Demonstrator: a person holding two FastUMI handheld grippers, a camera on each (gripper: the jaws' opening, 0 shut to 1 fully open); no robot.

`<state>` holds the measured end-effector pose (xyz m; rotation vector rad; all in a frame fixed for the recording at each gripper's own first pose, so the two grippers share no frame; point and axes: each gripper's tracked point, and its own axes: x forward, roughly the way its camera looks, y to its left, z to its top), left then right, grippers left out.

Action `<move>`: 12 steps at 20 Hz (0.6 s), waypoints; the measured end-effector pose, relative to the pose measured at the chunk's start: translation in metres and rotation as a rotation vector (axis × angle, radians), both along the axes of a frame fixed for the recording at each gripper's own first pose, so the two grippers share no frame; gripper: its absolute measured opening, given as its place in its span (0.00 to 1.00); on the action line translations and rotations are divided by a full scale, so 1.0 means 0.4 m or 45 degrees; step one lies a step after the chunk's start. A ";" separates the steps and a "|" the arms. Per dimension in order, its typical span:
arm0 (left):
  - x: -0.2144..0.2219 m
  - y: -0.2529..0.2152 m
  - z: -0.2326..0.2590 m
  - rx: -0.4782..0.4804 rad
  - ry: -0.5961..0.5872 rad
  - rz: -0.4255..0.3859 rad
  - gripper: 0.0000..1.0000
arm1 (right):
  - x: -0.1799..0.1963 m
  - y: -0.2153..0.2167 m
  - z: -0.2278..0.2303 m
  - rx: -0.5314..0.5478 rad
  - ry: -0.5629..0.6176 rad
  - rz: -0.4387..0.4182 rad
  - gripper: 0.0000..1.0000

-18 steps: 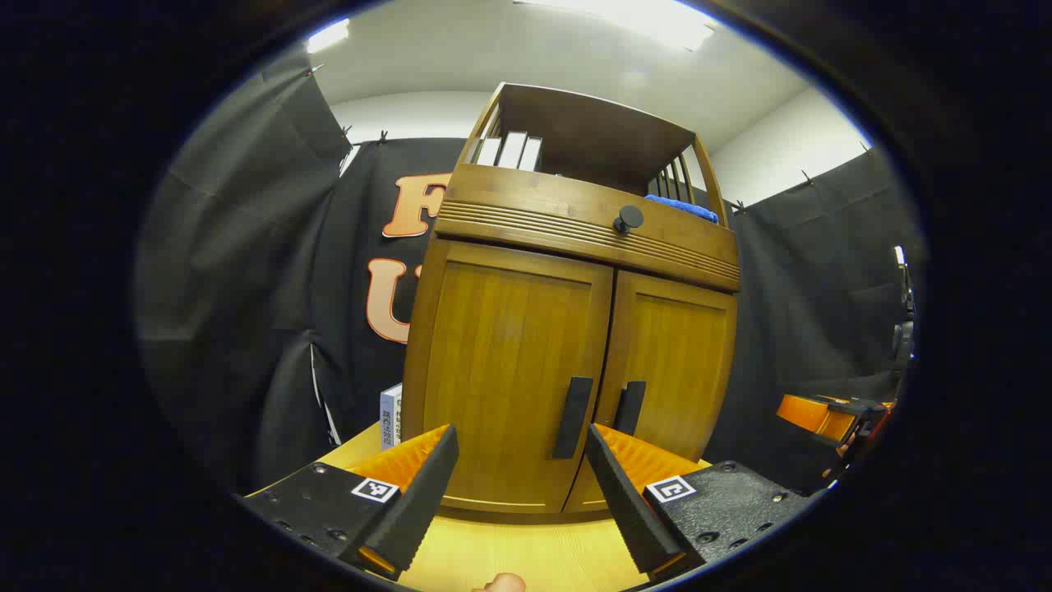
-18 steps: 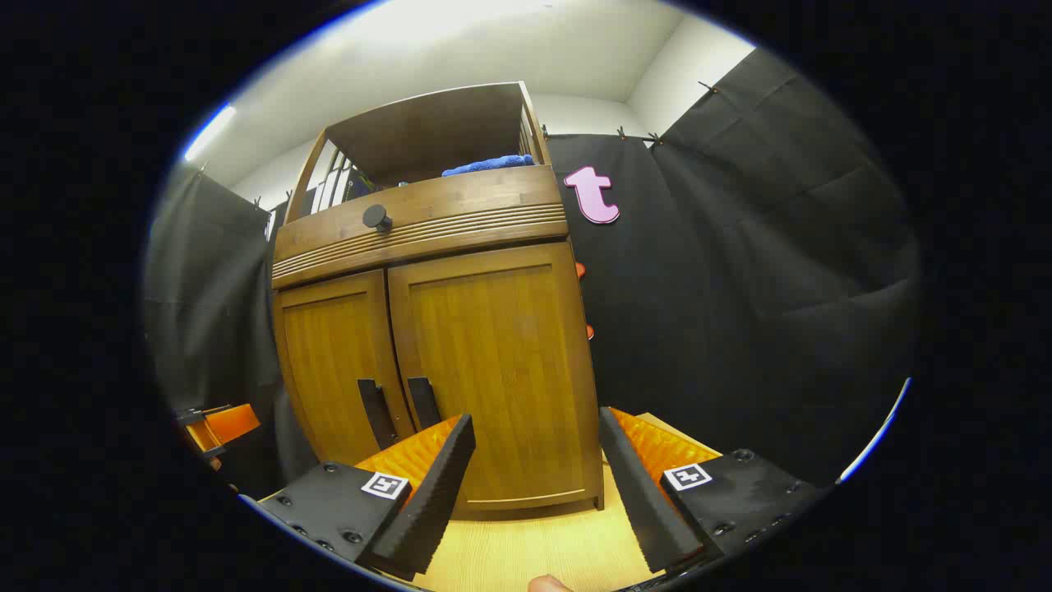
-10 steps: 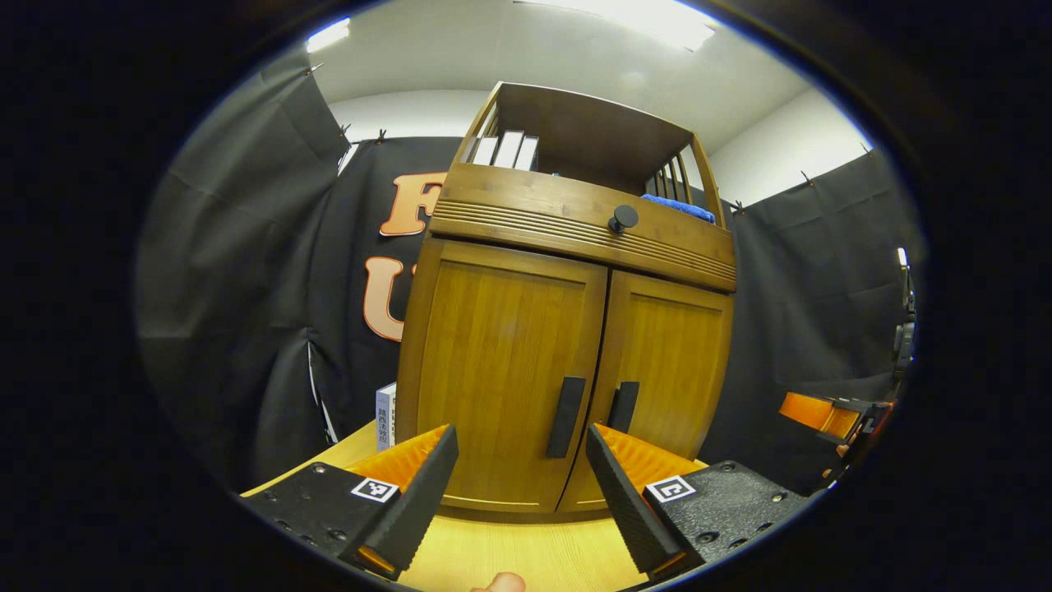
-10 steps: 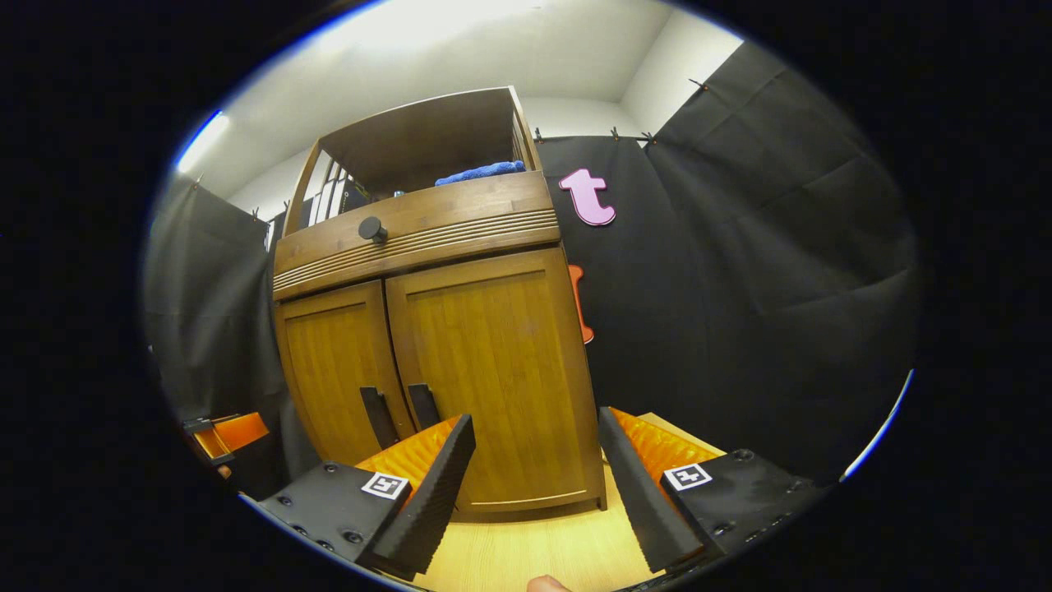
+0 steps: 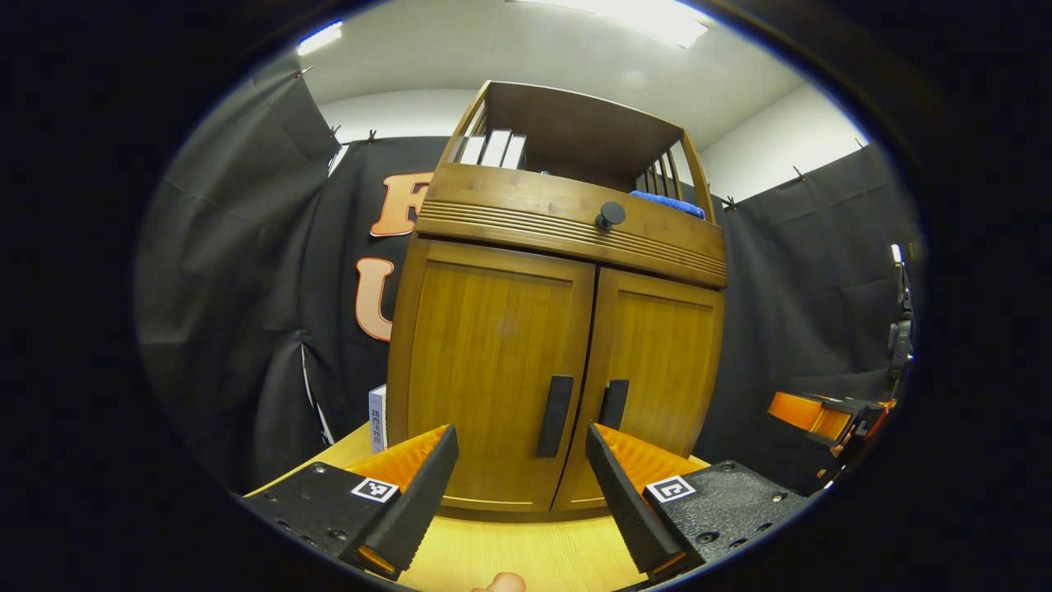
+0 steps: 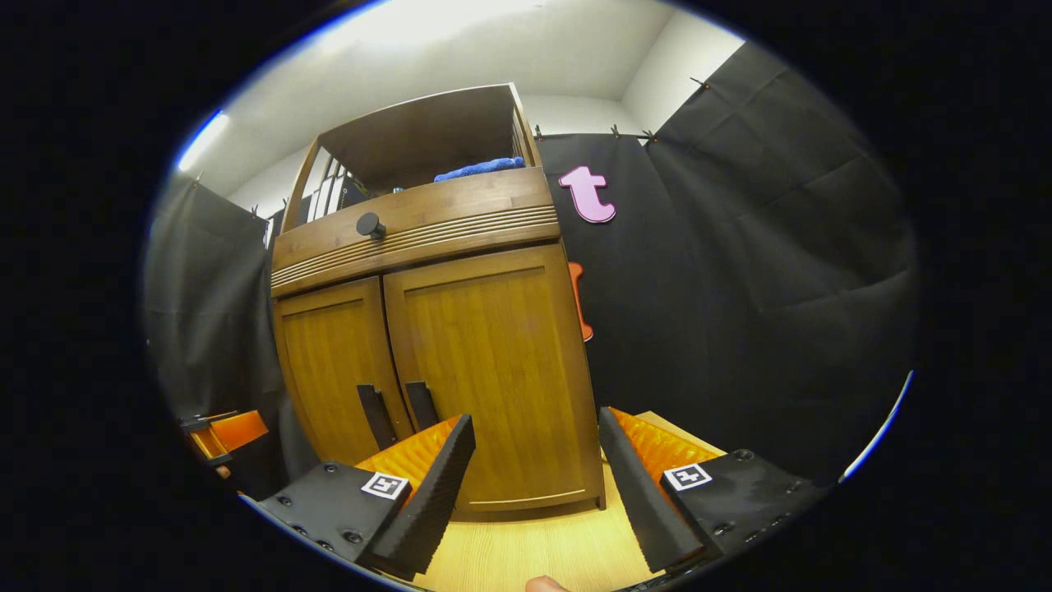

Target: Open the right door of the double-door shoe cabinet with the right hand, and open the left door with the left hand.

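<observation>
Both tongs are sitting wide apart with nothing between the fingers: the left gripper (image 5: 518, 493) is facing the left door (image 5: 491, 374) of the shoe cabinet (image 5: 559, 238), and the right gripper (image 6: 534, 493) is facing the right door (image 6: 493, 378). The cabinet is standing on the wooden tabletop (image 6: 534, 551) just beyond the fingers, and both doors are looking fully closed.

Since the right door goes first, I reckon the right gripper needs to be sliding left toward the right door handle (image 6: 422, 404), since right now it's aiming at the plain panel. Lining the fingers up on either side of that vertical bar and pulling out along the hinge arc should be working better than a straight tug.

Count: two doors, two handles side by side at the centre seam including the left door handle (image 5: 555, 404), one round drawer knob (image 5: 610, 215), one blue cloth (image 6: 481, 168) on the top shelf, and what looks like three books (image 5: 493, 150)
</observation>
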<state>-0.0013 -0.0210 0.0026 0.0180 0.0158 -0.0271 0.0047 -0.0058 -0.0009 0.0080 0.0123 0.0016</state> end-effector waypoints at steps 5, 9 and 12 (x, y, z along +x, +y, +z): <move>-0.009 0.007 0.000 0.018 0.006 -0.010 0.92 | 0.051 0.025 -0.021 -0.007 0.019 0.005 0.89; -0.013 0.039 0.003 0.034 0.002 0.018 0.95 | 0.099 0.043 -0.048 -0.029 0.045 -0.008 0.88; -0.012 0.061 0.004 0.042 0.001 0.037 0.92 | 0.143 0.064 -0.069 -0.060 0.058 -0.004 0.97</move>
